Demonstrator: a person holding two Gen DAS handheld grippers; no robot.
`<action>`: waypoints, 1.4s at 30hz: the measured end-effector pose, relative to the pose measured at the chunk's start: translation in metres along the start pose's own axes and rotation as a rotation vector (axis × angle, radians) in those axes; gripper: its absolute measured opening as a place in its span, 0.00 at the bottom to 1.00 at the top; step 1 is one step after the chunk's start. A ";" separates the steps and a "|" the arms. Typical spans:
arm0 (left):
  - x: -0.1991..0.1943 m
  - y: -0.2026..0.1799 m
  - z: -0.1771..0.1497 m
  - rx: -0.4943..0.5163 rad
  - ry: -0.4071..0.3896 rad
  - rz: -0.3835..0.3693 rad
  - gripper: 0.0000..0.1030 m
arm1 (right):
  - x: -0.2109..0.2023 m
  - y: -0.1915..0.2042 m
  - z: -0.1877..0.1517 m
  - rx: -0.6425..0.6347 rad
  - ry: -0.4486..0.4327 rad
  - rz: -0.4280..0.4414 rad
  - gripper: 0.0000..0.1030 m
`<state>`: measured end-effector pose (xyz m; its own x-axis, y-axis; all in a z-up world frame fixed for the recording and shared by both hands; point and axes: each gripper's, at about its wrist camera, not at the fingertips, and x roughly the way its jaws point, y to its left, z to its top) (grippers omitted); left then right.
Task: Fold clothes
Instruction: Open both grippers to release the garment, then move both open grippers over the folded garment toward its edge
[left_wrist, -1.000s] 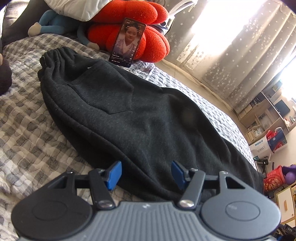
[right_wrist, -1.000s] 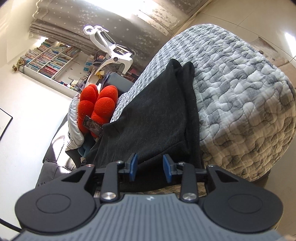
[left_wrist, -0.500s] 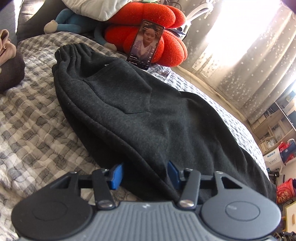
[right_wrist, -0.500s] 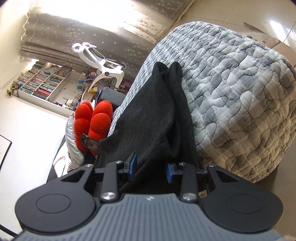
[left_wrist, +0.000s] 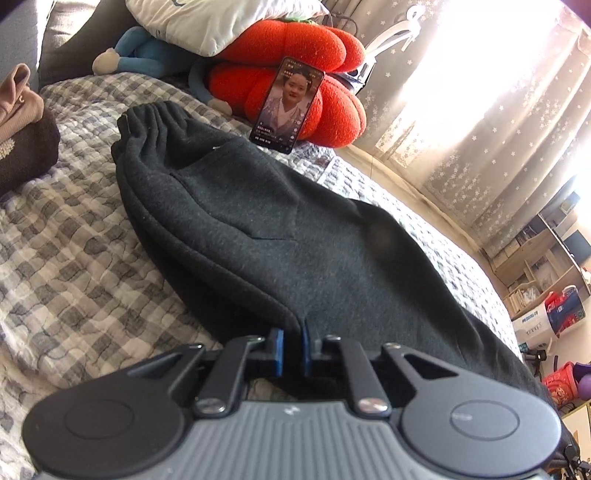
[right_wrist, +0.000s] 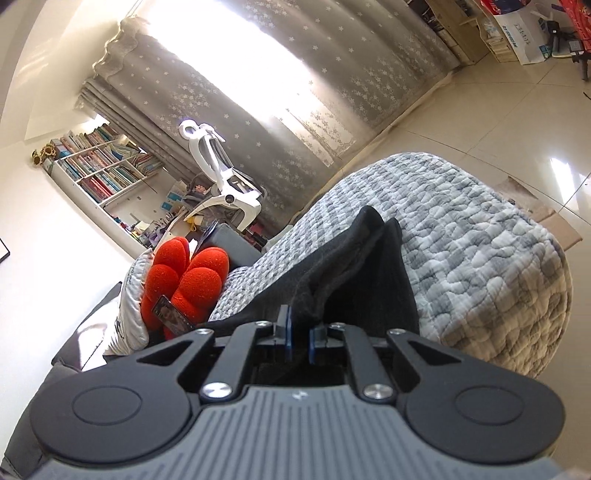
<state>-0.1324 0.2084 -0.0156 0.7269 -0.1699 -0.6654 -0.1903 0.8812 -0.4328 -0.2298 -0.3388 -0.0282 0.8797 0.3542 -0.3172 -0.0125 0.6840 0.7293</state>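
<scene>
Dark grey sweatpants (left_wrist: 280, 236) lie lengthwise on the checked quilt (left_wrist: 74, 258), elastic waistband at the far left, a patch pocket facing up. My left gripper (left_wrist: 291, 341) is shut on the near side edge of the sweatpants, the cloth pinched between its blue pads. In the right wrist view the leg end of the sweatpants (right_wrist: 354, 266) rises in a raised fold off the quilt (right_wrist: 480, 266). My right gripper (right_wrist: 300, 341) is shut on that cloth, which bunches up between the blue pads.
A phone (left_wrist: 286, 107) leans on red pumpkin cushions (left_wrist: 314, 81) at the head of the bed, with a pillow and blue plush toy behind. Brown clothes (left_wrist: 22, 140) sit at the left. The bed edge drops to tiled floor (right_wrist: 498, 122) on the right.
Both grippers went from open around the sweatpants' edge to shut on it. The right one has lifted the leg end, raising a fold.
</scene>
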 end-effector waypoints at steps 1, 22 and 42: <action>0.003 0.001 -0.001 0.004 0.017 0.005 0.09 | 0.000 -0.002 -0.004 -0.007 0.011 -0.011 0.10; -0.021 -0.036 0.002 0.260 -0.018 0.102 0.62 | -0.008 -0.019 0.006 -0.191 0.040 -0.166 0.45; 0.059 -0.146 0.014 0.621 -0.071 -0.076 0.70 | 0.084 0.046 0.019 -0.439 0.111 -0.125 0.46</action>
<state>-0.0526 0.0761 0.0174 0.7693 -0.2311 -0.5957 0.2667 0.9633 -0.0294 -0.1479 -0.2892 -0.0098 0.8316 0.3013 -0.4664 -0.1306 0.9226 0.3631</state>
